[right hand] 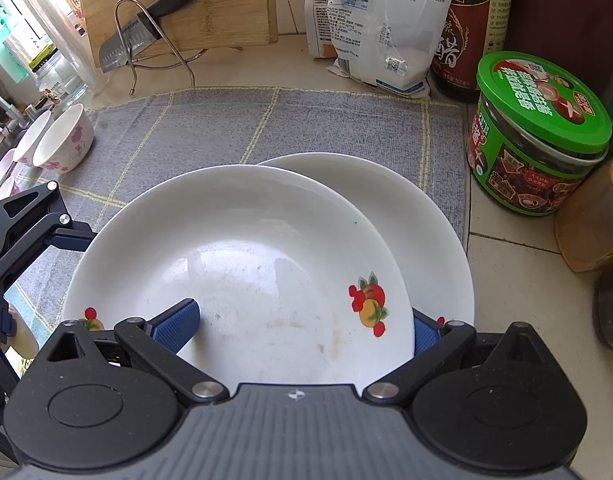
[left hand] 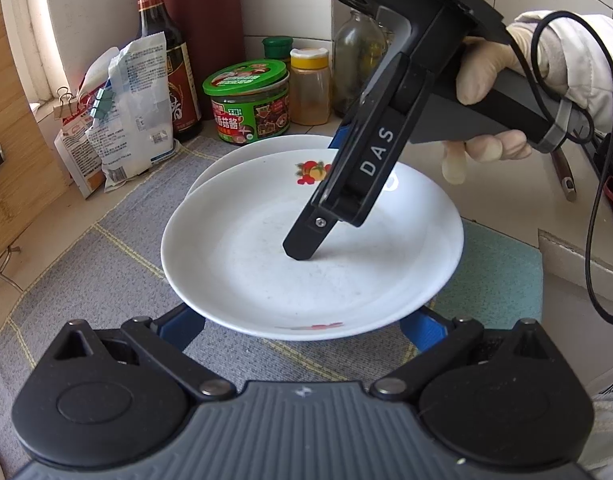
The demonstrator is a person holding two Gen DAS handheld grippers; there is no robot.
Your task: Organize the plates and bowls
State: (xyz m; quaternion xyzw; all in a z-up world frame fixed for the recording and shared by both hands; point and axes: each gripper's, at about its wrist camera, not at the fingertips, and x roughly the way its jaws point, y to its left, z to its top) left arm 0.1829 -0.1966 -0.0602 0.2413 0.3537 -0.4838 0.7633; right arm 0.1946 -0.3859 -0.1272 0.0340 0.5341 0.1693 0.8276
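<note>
A white plate with fruit prints point(left hand: 266, 264) point(right hand: 242, 240) lies tilted on a second white plate point(left hand: 242, 152) point(right hand: 418, 208) on the grey mat point(right hand: 210, 128). My left gripper point(left hand: 302, 328) is wide open, both blue fingers tucked under the top plate's near rim. My right gripper point(right hand: 298, 328) point(left hand: 318, 200) is open and straddles the far rim. One of its fingers point(right hand: 174, 324) rests inside the plate and the other point(right hand: 424, 336) is outside, below the rim. Two flowered bowls point(right hand: 62, 140) sit at the mat's left edge.
A green-lidded jar point(right hand: 542, 132), dark sauce bottle point(left hand: 166, 56), clipped bags point(left hand: 122, 112) and spice jars point(left hand: 310, 84) crowd the back wall. A cutting board and knife on a wire rack point(right hand: 146, 28) stand at the far left. A teal cloth point(left hand: 498, 272) lies beside the mat.
</note>
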